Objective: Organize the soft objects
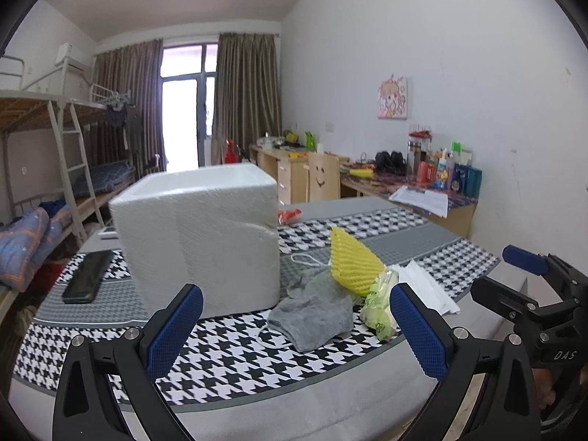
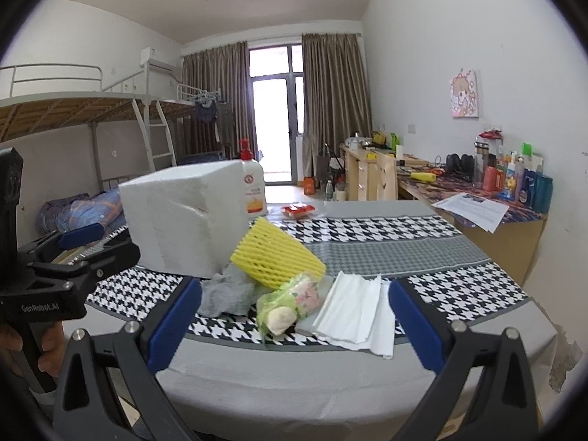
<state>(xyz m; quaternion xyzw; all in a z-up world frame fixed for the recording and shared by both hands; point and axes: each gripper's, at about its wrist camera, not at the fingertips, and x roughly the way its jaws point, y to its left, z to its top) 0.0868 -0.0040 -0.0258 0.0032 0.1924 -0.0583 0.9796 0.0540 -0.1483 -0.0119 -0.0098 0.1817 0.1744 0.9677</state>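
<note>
A white foam box stands on the houndstooth tablecloth; it also shows in the right wrist view. Right of it lie a grey sock, a yellow foam net, a green plastic bag and white tissues. The right wrist view shows the sock, net, bag and tissues. My left gripper is open and empty, short of the sock. My right gripper is open and empty, short of the bag.
A black phone lies left of the box. A soap bottle and a red packet stand behind it. A cluttered desk runs along the right wall. Bunk beds are on the left.
</note>
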